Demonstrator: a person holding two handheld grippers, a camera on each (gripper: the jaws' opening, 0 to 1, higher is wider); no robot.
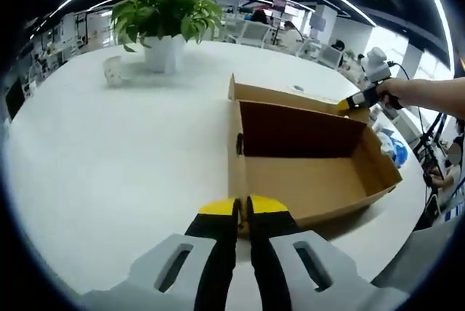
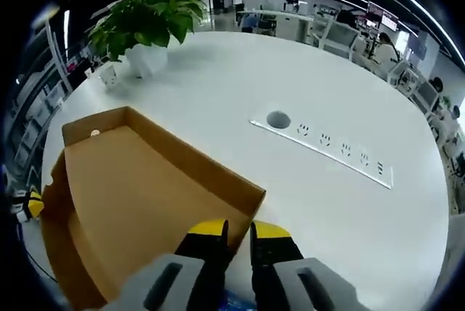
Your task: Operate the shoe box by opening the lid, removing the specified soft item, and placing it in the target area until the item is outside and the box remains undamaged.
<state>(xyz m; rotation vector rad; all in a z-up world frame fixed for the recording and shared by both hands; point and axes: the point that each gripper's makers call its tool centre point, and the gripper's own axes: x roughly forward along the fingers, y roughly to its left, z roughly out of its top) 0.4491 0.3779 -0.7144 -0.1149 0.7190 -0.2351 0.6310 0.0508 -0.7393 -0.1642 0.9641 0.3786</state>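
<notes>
Left tongs [image 1: 243,208]: jaws nearly together, pinching the near rim of the shoe box [image 1: 305,173]
Right tongs [image 2: 240,232]: jaws narrowly parted, clamped on the edge of the lid [image 2: 138,195]; in the left gripper view they [image 1: 347,104] grip the raised lid's far corner
Shoe box: open on the white desk [image 1: 116,166], brown cardboard, interior bare where visible
Power strip [image 2: 327,144]: set into the desk beyond the lid
Potted plant [image 1: 166,17]: far side of the desk, small white cup [image 1: 113,70] beside it
</notes>
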